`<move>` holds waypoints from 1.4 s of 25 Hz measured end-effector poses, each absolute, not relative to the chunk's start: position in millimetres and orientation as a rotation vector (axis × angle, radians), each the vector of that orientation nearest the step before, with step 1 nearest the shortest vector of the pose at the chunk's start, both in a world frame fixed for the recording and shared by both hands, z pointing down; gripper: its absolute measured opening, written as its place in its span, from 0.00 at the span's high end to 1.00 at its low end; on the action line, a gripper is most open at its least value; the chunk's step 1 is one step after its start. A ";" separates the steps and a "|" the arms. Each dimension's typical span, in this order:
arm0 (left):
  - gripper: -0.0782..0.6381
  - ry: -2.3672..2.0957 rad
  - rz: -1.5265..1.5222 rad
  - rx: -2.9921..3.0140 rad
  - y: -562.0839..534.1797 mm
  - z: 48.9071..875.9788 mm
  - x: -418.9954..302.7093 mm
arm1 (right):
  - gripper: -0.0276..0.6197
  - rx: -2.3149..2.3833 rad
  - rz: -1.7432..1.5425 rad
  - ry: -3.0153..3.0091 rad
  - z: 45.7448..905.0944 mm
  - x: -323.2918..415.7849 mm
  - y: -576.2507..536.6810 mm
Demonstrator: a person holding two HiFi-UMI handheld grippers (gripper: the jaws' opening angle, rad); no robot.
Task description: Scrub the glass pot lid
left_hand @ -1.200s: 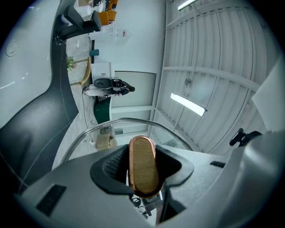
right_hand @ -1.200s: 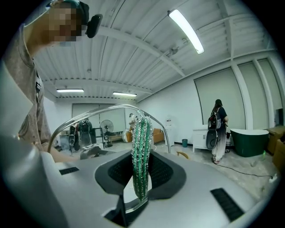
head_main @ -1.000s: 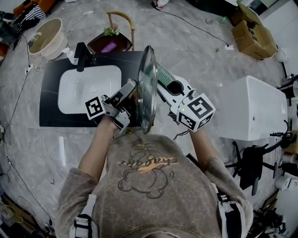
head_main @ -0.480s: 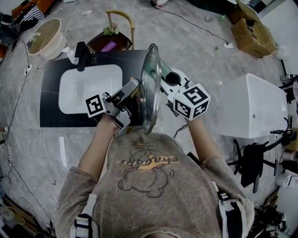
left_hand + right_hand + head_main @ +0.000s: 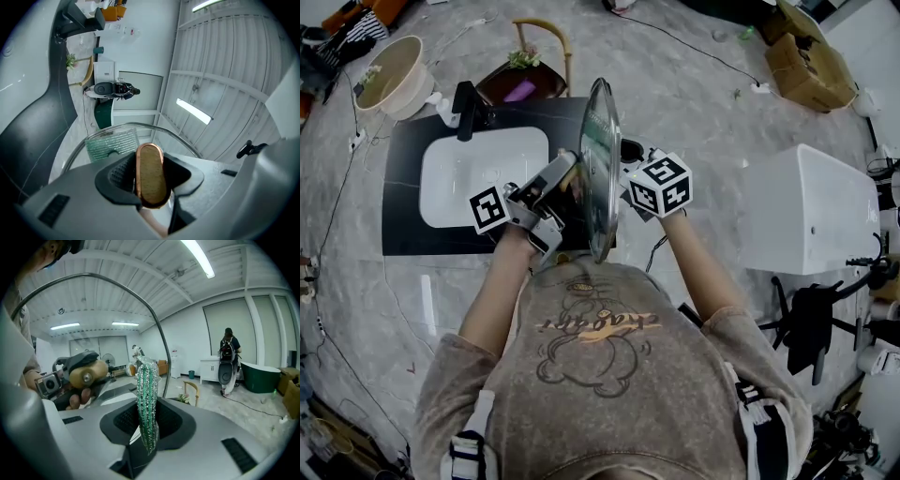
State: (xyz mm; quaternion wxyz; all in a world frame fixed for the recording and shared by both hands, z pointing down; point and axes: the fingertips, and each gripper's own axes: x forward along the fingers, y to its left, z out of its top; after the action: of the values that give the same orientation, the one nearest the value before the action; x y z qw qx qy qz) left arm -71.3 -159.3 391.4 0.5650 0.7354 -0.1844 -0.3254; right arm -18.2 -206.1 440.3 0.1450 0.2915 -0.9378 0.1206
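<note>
I hold the glass pot lid upright and edge-on above the counter. My left gripper is shut on the lid's wooden, copper-rimmed knob, seen between its jaws in the left gripper view. My right gripper sits at the lid's other face, shut on a green scrub sponge. In the right gripper view the lid's steel rim curves just left of the sponge, and the knob shows through the glass. The sponge appears through the glass in the left gripper view; I cannot tell whether it touches the glass.
Below the lid lies a black counter with a white sink and black faucet. A beige basin and a wooden chair stand behind. A white tub is on the right. A person stands far off.
My right gripper has come down and left, closer along the lid's right face, and its marker cube now covers the sponge in the head view. The left gripper and lid have stayed nearly still.
</note>
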 end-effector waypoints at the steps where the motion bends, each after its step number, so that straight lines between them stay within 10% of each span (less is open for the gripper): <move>1: 0.66 -0.437 -0.770 1.726 -159.9 391.7 -73.5 | 0.82 0.825 0.369 -2.710 445.5 -20.1 -204.6; 35: 0.66 -0.558 -0.835 1.628 -171.0 420.8 -91.7 | 0.82 0.322 0.612 -2.743 415.9 -7.4 -52.8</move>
State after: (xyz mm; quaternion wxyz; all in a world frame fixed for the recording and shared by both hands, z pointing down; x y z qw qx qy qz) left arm -91.7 -171.0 420.8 0.5766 0.6953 -0.2383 -0.3568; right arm -7.4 -52.8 415.9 0.1559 0.1124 -0.9578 0.2139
